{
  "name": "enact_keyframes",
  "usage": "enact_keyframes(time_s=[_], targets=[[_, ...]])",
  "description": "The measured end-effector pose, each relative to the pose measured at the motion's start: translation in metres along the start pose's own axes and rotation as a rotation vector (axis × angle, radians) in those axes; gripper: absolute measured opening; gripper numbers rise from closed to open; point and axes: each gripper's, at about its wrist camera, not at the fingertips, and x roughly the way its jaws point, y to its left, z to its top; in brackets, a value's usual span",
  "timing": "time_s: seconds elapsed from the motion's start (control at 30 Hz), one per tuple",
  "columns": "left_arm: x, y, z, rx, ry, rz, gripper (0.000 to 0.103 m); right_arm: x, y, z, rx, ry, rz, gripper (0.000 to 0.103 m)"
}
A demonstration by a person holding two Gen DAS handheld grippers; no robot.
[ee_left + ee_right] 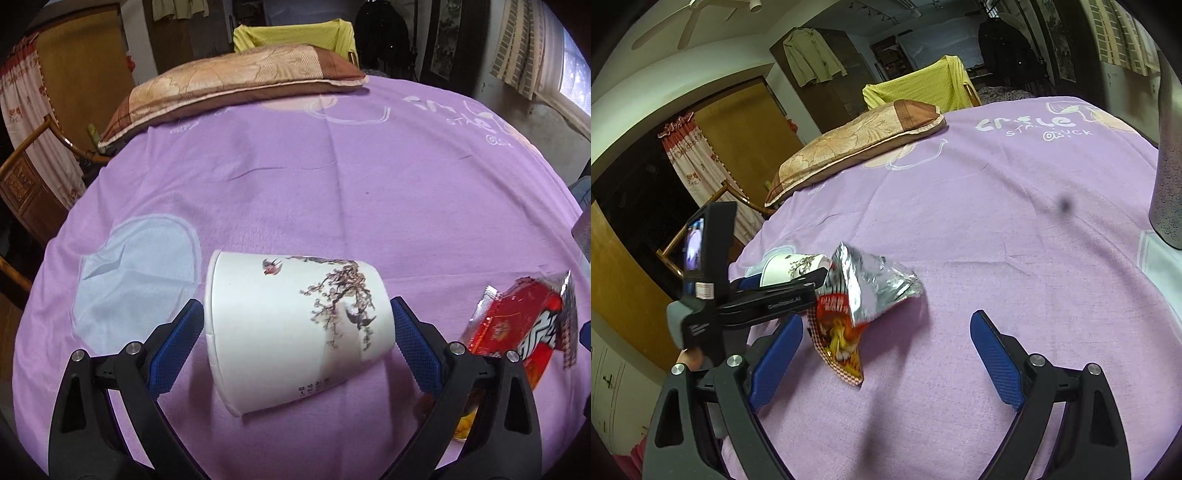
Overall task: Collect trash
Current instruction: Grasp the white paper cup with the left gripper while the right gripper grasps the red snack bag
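We see a paper cup (295, 332) lying on its side on the bed (332, 192), its long axis spanning the left gripper's (295, 343) wide-apart jaws; the right gripper (886, 365) gapes beside a snack wrapper (864, 295).

Your left-wrist view cuts off the snack wrapper (524, 325) behind the right finger. In the right-wrist view, the left gripper (783, 286) hides most of the paper cup (790, 267); the grey object (1169, 177) at the edge is cropped.
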Motion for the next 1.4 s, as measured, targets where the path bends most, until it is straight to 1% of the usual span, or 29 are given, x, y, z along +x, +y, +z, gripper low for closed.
enact_keyframes(time_s=[0.1,0.17,0.23,0.33,0.4,0.43,0.47,0.67,0.73,0.83,0.9,1.07,1.17,1.3,1.33,1.37,1.4], targets=[[0.010,0.011,-0.002,-0.054,0.045,-0.040,0.097,0.002,0.003,-0.001,-0.012,0.010,-0.003,0.091],[0.018,0.014,-0.004,-0.064,0.081,-0.025,0.097,0.003,0.003,-0.003,-0.016,0.017,-0.004,0.091],[0.017,0.009,-0.005,-0.025,0.062,0.016,0.098,0.004,0.004,-0.004,-0.017,0.024,-0.003,0.091],[0.014,0.005,-0.007,-0.012,0.041,0.044,0.098,0.006,0.004,-0.004,-0.020,0.035,-0.005,0.091],[0.014,0.007,-0.006,-0.019,0.043,0.033,0.098,0.007,0.005,-0.005,-0.025,0.043,-0.009,0.091],[0.016,0.011,-0.006,-0.044,0.053,0.008,0.098,0.009,0.006,-0.005,-0.030,0.048,-0.013,0.091],[0.017,0.013,-0.005,-0.053,0.053,0.002,0.098,0.009,0.007,-0.006,-0.034,0.051,-0.017,0.091],[0.017,0.010,-0.006,-0.049,0.048,0.011,0.098,0.015,0.010,-0.008,-0.046,0.070,-0.031,0.091],[0.017,0.011,-0.006,-0.050,0.048,0.011,0.098,0.021,0.012,-0.008,-0.047,0.099,-0.013,0.093],[0.016,0.011,-0.007,-0.050,0.047,0.011,0.098,0.033,0.017,-0.007,-0.033,0.146,0.034,0.093],[0.016,0.011,-0.006,-0.050,0.048,0.011,0.098,0.040,0.021,-0.005,-0.030,0.169,0.041,0.093],[0.016,0.011,-0.006,-0.050,0.048,0.011,0.098,0.059,0.037,0.001,-0.070,0.228,0.012,0.093],[0.016,0.011,-0.007,-0.050,0.048,0.011,0.098,0.067,0.040,0.001,-0.088,0.232,-0.010,0.093],[0.016,0.010,-0.007,-0.051,0.047,0.011,0.098,0.074,0.035,0.001,-0.072,0.234,-0.018,0.093],[0.016,0.011,-0.007,-0.051,0.047,0.011,0.098,0.074,0.034,0.002,-0.074,0.225,-0.020,0.091],[0.016,0.011,-0.007,-0.050,0.047,0.011,0.098,0.073,0.033,0.002,-0.081,0.213,-0.022,0.083],[0.016,0.011,-0.007,-0.050,0.047,0.010,0.098,0.072,0.032,0.003,-0.088,0.202,-0.021,0.052]])
